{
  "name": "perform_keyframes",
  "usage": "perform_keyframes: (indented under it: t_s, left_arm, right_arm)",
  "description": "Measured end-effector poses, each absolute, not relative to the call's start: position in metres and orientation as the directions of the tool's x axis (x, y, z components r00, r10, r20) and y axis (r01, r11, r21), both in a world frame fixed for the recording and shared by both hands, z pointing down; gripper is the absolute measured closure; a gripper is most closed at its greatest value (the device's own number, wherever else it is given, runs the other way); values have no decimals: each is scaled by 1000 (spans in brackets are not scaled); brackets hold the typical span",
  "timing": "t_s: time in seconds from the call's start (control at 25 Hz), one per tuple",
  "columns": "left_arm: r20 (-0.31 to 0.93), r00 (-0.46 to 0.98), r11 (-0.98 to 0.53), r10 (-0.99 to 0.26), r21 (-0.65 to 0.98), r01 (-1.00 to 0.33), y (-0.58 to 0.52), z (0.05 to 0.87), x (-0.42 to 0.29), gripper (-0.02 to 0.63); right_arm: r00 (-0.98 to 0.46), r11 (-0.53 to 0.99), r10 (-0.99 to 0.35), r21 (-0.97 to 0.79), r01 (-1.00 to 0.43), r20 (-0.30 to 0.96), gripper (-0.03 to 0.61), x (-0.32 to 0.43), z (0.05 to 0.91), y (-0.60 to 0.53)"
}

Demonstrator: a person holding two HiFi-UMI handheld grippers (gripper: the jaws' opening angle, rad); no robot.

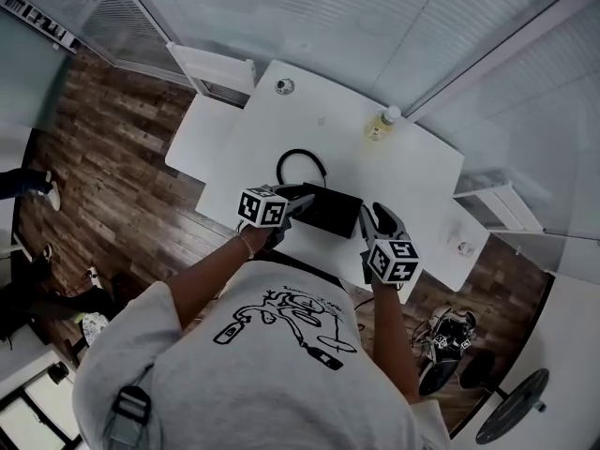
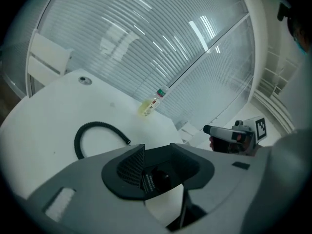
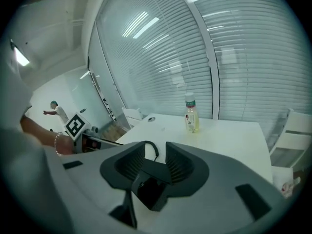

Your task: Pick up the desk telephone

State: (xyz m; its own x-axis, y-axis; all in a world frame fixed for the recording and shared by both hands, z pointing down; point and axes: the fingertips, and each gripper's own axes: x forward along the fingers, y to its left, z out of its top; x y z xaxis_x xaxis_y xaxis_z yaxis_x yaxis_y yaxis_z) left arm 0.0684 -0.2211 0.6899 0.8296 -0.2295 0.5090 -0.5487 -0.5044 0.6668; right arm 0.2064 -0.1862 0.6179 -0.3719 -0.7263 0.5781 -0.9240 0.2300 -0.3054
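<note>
White tabletop (image 1: pixel 412 172) is filling the middle of the head view, and the black desk telephone (image 1: pixel 330 209) is lying flat on it close to the near edge, right in front of the person. Its coiled cord (image 1: pixel 300 157) is looping away across the table toward the far side. A clear bottle of yellowish drink (image 1: pixel 381 124) is standing upright well beyond the telephone, near the far edge. A round cable grommet (image 1: pixel 284 86) is sitting in the tabletop at its far end.

The left gripper (image 1: pixel 302 202) is pointing forward and down at the telephone's left end, its marker cube (image 1: pixel 262 206) facing up. In the left gripper view its jaws are standing moderately apart, and the telephone's dark body (image 2: pixel 158 177) is showing in the gap between them. The ribbed pads (image 2: pixel 132 165) are not visibly pressing on it.

The right gripper (image 1: pixel 375 216) is pointing at the telephone's right end in the same slanting way. In the right gripper view its jaws are likewise standing apart, and a black corner of the telephone (image 3: pixel 148 189) is lying low between them, with space showing on either side. The bottle (image 3: pixel 191 113) is standing straight ahead of those jaws, well apart from them.
</note>
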Motion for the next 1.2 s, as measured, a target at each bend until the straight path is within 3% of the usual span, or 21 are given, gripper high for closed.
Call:
perform_keyframes:
  t_s: [0.48,0.72,1.2]
  left_arm:
    - [581,803,-392,-130,714,-580,-203,773,58,414]
    - [573,815,-315,-89,760,-569,-198,794,58,374]
    - [578,815,-308,-51,767,-563,-189,803,64,376]
  right_arm:
    - [-436,145,-562,-435,-889,703,387,201,719,-173]
    - [-456,100,-518,-478,-872,724,377,197,739,-167]
    - [-525,36,-465,-577,-816,713,379,186,761,-157]
